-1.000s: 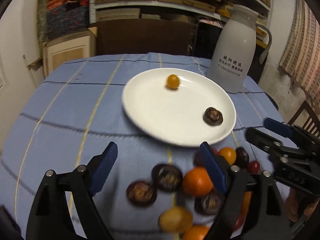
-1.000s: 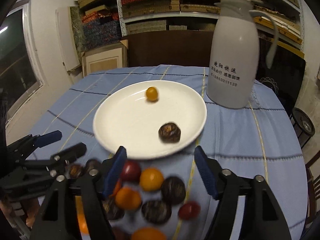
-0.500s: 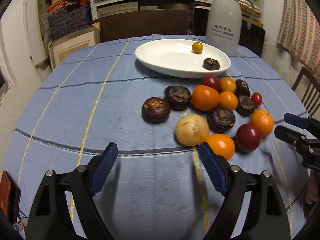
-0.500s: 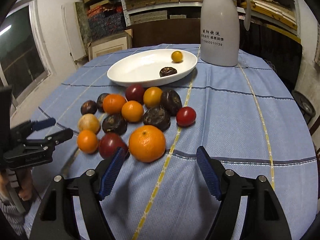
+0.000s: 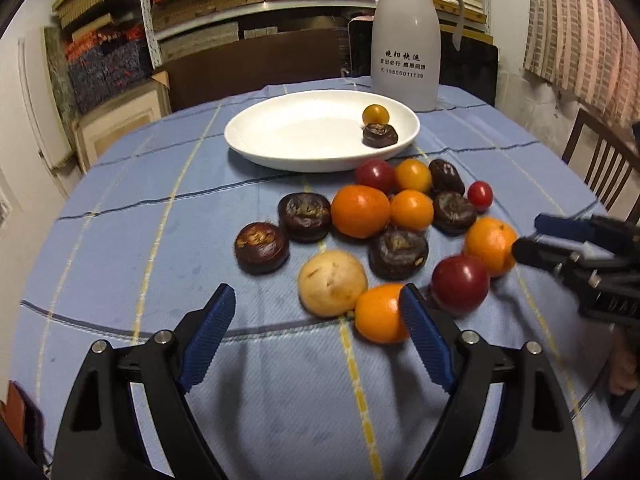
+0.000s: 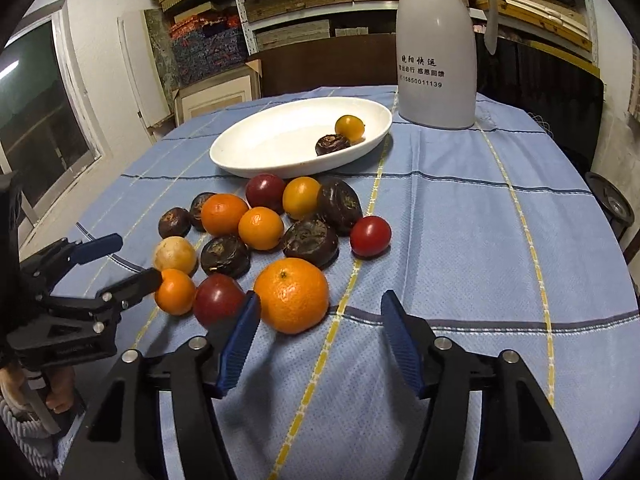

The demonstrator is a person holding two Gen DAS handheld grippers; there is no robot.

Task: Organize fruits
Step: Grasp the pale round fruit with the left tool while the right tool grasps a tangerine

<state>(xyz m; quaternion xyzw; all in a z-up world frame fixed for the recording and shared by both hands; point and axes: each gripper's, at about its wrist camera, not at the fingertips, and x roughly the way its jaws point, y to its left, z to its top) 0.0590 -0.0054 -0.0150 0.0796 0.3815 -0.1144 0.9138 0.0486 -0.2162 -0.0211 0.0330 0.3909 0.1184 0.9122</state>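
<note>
A pile of fruit lies on the blue checked cloth: oranges, red tomatoes, dark brown chestnut-like fruits and one pale round fruit (image 5: 332,288). Behind it stands a white plate (image 5: 248,148) (image 6: 224,156) holding a small yellow fruit (image 5: 376,114) and a dark fruit (image 5: 380,135). My left gripper (image 5: 316,294) (image 6: 136,260) is open at the pile's near edge, its right finger beside a small orange (image 5: 380,312). My right gripper (image 6: 320,302) (image 5: 528,236) is closing; the big orange (image 6: 292,294) sits just ahead by its left pad, and the right pad is clear of it.
A tall white jug (image 5: 404,40) (image 6: 436,52) stands behind the plate on the right. Shelves of stacked boxes fill the back wall. A wooden chair (image 5: 600,160) is off the table's right edge. Bare cloth stretches right of the pile (image 6: 480,240).
Both grippers have drawn back from over the plate and come down to the pile's near side. The right jaws have narrowed; the left jaws are as wide as before.
</note>
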